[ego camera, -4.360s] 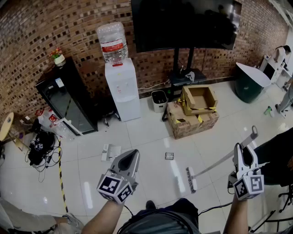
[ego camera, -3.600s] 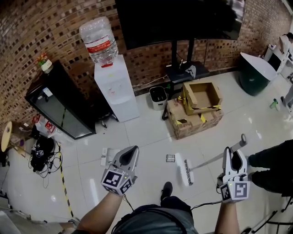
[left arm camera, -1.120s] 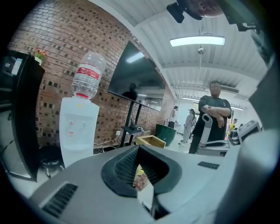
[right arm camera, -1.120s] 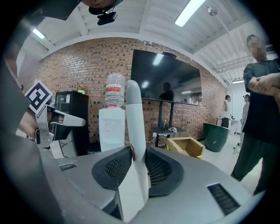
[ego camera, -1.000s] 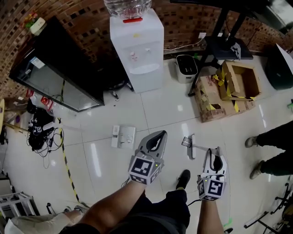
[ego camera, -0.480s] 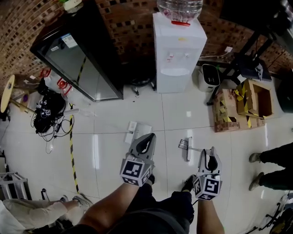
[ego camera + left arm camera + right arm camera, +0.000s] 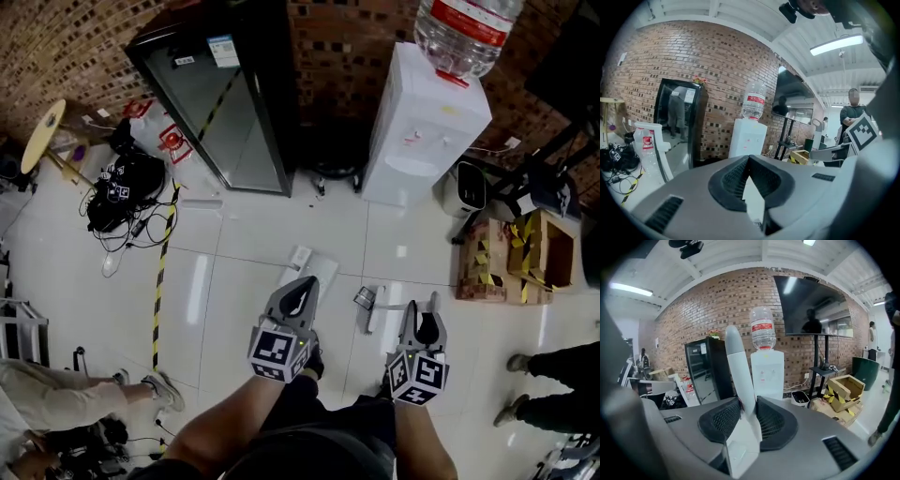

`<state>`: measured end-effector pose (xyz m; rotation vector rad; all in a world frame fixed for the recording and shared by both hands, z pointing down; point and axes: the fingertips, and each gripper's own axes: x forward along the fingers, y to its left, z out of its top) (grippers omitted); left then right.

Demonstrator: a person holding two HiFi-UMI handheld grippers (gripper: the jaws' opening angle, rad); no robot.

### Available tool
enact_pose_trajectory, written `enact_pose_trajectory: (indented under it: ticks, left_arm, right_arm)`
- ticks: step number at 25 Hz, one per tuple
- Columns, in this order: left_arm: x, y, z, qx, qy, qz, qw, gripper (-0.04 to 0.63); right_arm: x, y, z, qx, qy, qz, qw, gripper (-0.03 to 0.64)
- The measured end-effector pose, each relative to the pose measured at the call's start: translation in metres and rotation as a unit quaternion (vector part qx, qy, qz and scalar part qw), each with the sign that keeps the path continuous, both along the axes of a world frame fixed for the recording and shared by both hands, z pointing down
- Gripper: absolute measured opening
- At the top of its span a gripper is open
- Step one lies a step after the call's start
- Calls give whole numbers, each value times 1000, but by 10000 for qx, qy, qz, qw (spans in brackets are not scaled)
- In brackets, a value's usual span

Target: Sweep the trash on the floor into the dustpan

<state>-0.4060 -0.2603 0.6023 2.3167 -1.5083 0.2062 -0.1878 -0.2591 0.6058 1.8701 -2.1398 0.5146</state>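
Note:
In the head view my right gripper (image 7: 421, 314) is shut on the pale broom handle (image 7: 738, 376), which rises between its pads in the right gripper view. The white broom head (image 7: 375, 309) lies on the tiles just left of that gripper. It touches a small grey piece of trash (image 7: 364, 298). My left gripper (image 7: 302, 286) is shut and holds nothing. Its tips hang over the tiles just below a flat white object (image 7: 312, 265), which may be the dustpan. In the left gripper view the left gripper (image 7: 749, 158) has its pads meeting at the tip.
A white water dispenser (image 7: 422, 122) and a black glass-door cabinet (image 7: 234, 103) stand at the brick wall. Taped cardboard boxes (image 7: 511, 258) sit right. Yellow-black floor tape (image 7: 161, 272) and a cable pile (image 7: 122, 183) lie left. A person's legs (image 7: 553, 403) stand at lower right, another person (image 7: 56, 403) at lower left.
The view has swung left and down over the tiles. The broom head has come in from the right up to the small trash piece. Both grippers stay shut.

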Motion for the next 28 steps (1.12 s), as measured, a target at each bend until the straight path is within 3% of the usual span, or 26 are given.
enact_pose_trajectory:
  ticks: [11, 16, 21, 28]
  left_arm:
    - [-108, 18, -12, 114, 74, -756, 9970, 6]
    - [-145, 41, -25, 306, 36, -1096, 9935, 6]
    - [-138, 49, -40, 408, 50, -1160, 9924, 6]
    - [-90, 44, -57, 411, 73, -762, 9962, 6]
  right_arm:
    - [-155, -32, -10, -133, -565, -773, 9953, 130]
    - [-205, -20, -25, -89, -762, -1145, 9905, 126]
    - [-195, -22, -53, 95, -727, -1158, 9906, 121]
    - [-136, -20, -79, 206, -723, -923, 9929, 120]
